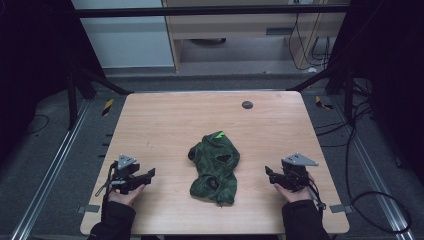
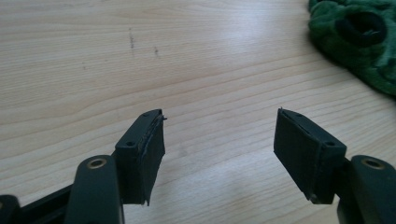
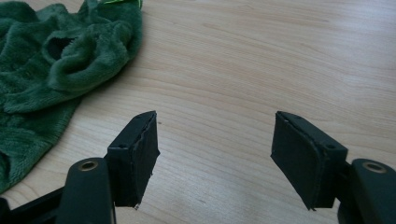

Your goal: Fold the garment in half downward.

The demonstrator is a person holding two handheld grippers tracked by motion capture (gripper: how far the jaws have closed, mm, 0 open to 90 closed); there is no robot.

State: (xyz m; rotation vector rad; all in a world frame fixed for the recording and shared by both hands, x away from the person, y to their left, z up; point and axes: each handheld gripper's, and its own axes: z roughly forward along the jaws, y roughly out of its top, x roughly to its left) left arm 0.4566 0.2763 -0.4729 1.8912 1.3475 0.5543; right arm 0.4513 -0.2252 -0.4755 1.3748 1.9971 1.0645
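Observation:
A crumpled dark green fleece cloth (image 1: pixel 214 167) lies near the middle of the wooden table (image 1: pixel 175 120), with a small bright green tag at its far end. My left gripper (image 1: pixel 148 174) rests at the table's front left, open, with bare wood between its jaws. In the left gripper view (image 2: pixel 219 144) the cloth (image 2: pixel 359 37) sits at the upper right, well apart. My right gripper (image 1: pixel 270 174) rests at the front right, open and empty. In the right gripper view (image 3: pixel 215 144) the cloth (image 3: pixel 56 70) spreads over the upper left, clear of the fingers.
A small dark round disc (image 1: pixel 247 105) lies near the table's far edge. Black frame bars and cables surround the table, with metal rails on the floor at both sides. A wooden cabinet stands beyond the far edge.

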